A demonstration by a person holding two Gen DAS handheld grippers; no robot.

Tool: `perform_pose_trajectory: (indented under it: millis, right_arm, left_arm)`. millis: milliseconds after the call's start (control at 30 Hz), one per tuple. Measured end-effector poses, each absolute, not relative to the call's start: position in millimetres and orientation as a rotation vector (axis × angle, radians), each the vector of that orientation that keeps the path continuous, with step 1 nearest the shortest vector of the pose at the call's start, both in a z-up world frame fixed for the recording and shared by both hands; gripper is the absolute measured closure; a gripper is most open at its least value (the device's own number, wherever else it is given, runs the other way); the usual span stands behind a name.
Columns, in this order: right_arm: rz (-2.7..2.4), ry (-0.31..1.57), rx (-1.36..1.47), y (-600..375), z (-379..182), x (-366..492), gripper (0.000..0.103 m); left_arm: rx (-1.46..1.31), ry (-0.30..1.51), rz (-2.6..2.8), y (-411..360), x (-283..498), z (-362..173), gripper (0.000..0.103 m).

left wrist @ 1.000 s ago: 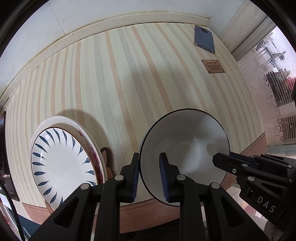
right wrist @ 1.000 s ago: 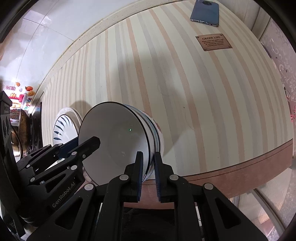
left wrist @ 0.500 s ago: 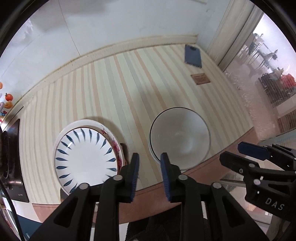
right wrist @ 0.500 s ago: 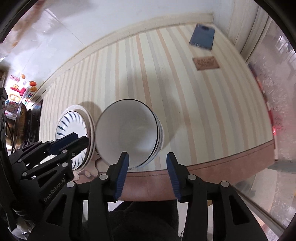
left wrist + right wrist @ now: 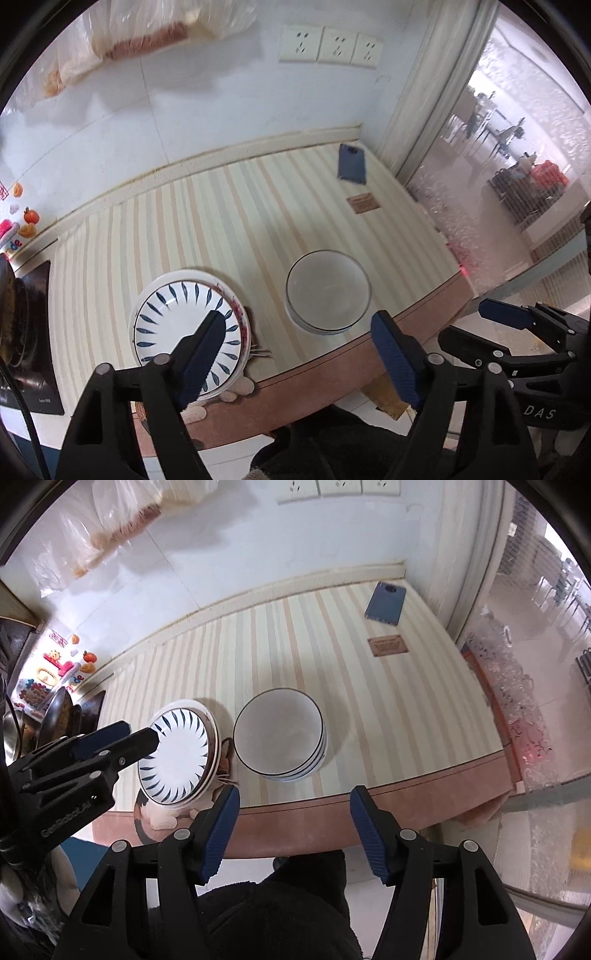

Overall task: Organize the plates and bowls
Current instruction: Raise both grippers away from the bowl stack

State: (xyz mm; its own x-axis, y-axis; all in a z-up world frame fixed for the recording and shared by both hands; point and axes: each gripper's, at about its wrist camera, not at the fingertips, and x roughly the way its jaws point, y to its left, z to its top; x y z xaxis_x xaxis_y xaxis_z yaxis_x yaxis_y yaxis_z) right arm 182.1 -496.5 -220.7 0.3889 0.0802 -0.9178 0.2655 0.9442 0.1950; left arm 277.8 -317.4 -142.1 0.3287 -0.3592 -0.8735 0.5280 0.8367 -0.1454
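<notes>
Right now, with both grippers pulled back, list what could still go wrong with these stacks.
1. The plate stack appears to overhang the table's front edge; a bump could tip it off.
2. The bowl stack sits close to that same edge, so a nudge might slide it over.
3. The open left gripper hovers near the plates and could clip them.

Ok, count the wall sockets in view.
3, side by side in one row on the white wall above the striped table: left socket, middle socket, right socket. More may be hidden beyond the frame.
</notes>
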Motion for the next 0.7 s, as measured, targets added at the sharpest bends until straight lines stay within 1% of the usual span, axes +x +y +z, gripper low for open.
perform_pose_trajectory:
  millis: [67,133,200,500,600,700]
  right_arm:
    - [-0.130,1.152,0.344,-496.7,-210.5,173.9,0.024]
    - [-0.142,1.130,0.355,-498.8,-200.1,166.1,0.023]
    - [-0.159,1.116,0.350,-500.3,-190.3,161.6,0.019]
    - [-0.177,1.057,0.322,-497.3,-152.2,149.5,0.016]
    - [-0.178,1.050,0.328,-501.9,-149.8,154.1,0.015]
    - [-0.180,1.064,0.340,-508.0,-158.3,162.9,0.014]
  left_arm:
    - [0.175,1.080,-0.598,-316.9,275.4,-135.7,0.022]
    - [0.164,1.077,-0.611,-316.2,273.3,-130.8,0.022]
    - [0.156,1.078,-0.627,-316.4,272.6,-127.5,0.022]
    - [0.133,1.083,-0.639,-319.5,280.6,-126.0,0.022]
    - [0.130,1.109,-0.637,-322.7,288.9,-135.3,0.022]
    - [0.102,1.172,-0.648,-327.9,303.4,-155.9,0.022]
